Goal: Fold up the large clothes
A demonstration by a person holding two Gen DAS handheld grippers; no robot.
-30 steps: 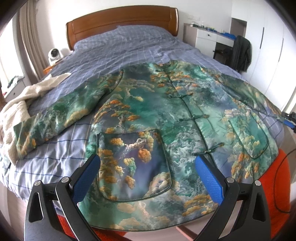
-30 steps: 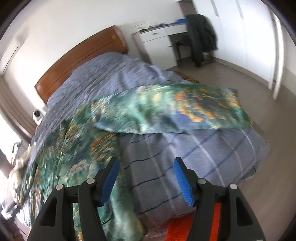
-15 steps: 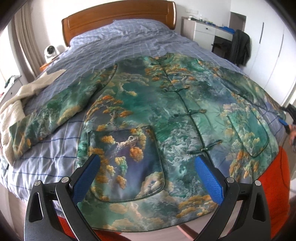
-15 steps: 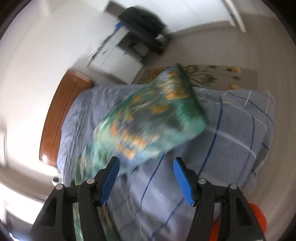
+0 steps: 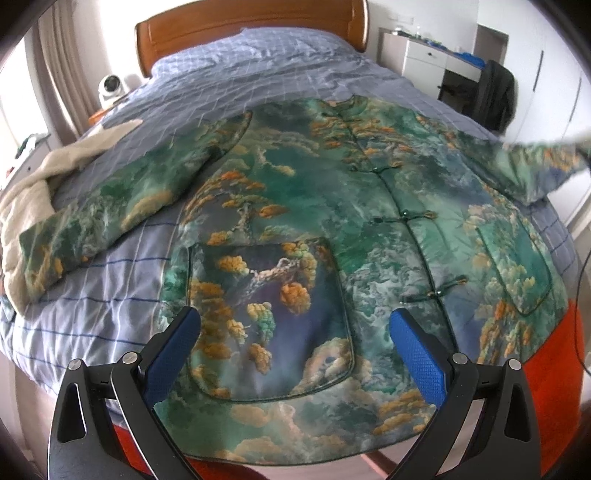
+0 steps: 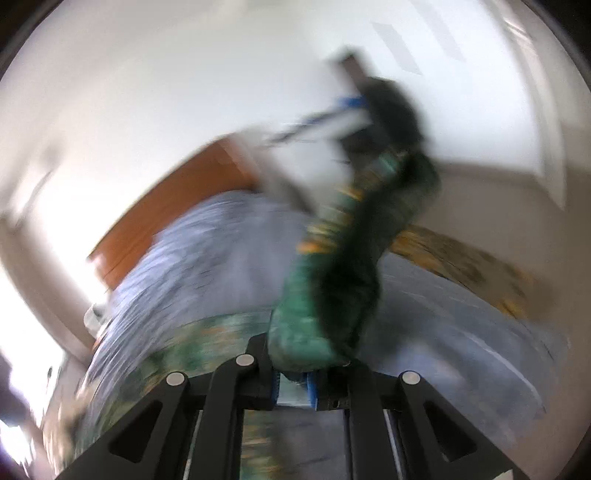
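- The jacket (image 5: 303, 206), green with orange and cloud print, lies face up and spread flat across the bed (image 5: 258, 70), collar toward the headboard (image 5: 251, 22) at 12 o'clock, hem at the near edge.
- Its frog buttons (image 5: 406, 214) run down the front and look fastened.
- One patch pocket (image 5: 266, 314) sits low at 6 o'clock, a second pocket (image 5: 513, 266) at 4 o'clock.
- One sleeve (image 5: 110, 206) stretches flat to 9 o'clock, its cuff just beside a cream blanket (image 5: 33, 184) at the bed's edge.
- The other sleeve (image 5: 539, 162), at 3 o'clock in the left wrist view, is lifted off the bedding and blurred.
- The left gripper (image 5: 295, 343) hovers above the hem with its blue pads (image 5: 417, 354) wide apart; nothing is between them, and they touch no cloth.
- The right gripper (image 6: 293, 384) has its jaws pressed together on the raised sleeve (image 6: 332, 288); the cloth bunches up from between the pads toward 12 o'clock. That view is heavily blurred.
- Something orange-red (image 5: 546, 369) shows below the hem at 5 o'clock; I cannot tell what it is.
- A white desk (image 5: 428, 55) with a dark garment on a chair (image 5: 495, 92) stands at 1 o'clock, well apart from the jacket.
- A small white device (image 5: 110, 85) sits at 10 o'clock beside the bed.
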